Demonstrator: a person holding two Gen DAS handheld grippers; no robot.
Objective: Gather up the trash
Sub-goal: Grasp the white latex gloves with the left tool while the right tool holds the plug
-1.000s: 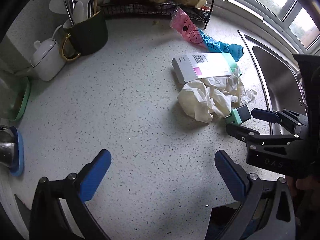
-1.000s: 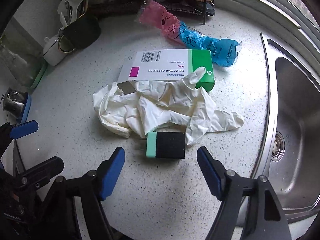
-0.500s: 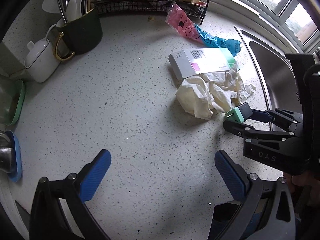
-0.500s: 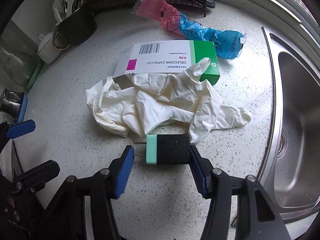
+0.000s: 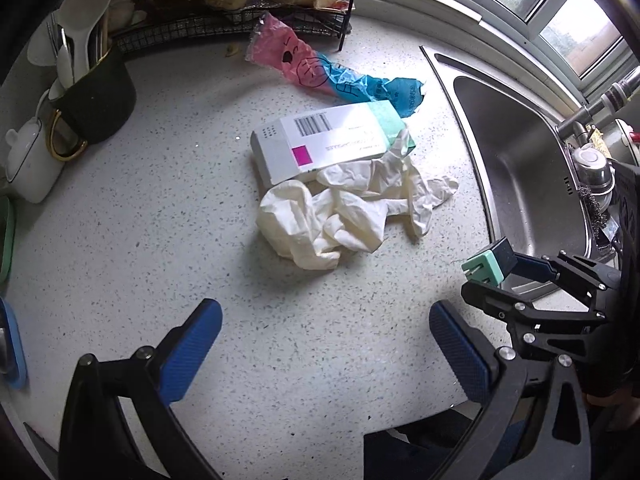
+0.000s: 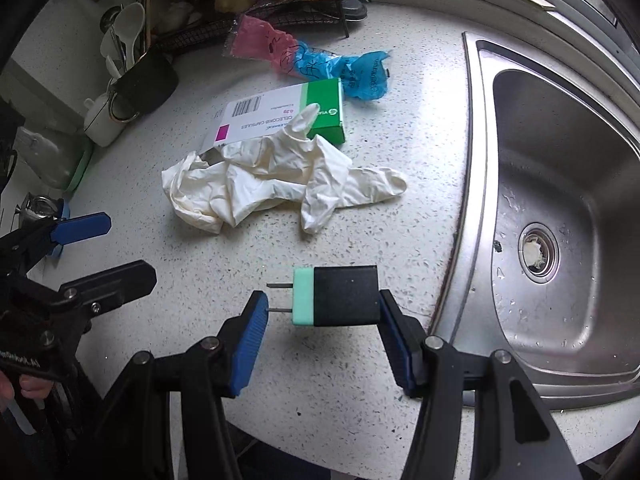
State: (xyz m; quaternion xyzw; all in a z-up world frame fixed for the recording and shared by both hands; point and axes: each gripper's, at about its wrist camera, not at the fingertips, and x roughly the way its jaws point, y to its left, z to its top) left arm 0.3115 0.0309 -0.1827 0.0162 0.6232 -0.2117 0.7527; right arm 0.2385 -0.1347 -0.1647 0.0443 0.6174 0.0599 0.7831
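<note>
Charger (image 6: 335, 297) now aloft, right gripper (image 6: 322, 330).

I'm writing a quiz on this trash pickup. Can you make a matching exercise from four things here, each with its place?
Things:
1. charger
2. gloves
3. box
4. wrapper

Places:
A. partly under the gloves
B. nearest the wire rack
C. between the right gripper's pads, off the counter
D. crumpled mid-counter

Pairs: 1-C, 2-D, 3-A, 4-B

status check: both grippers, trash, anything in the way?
Right gripper shut on plug adapter, lifted. Left gripper open. Gloves, box, wrapper on counter. Nothing in the way.
</note>
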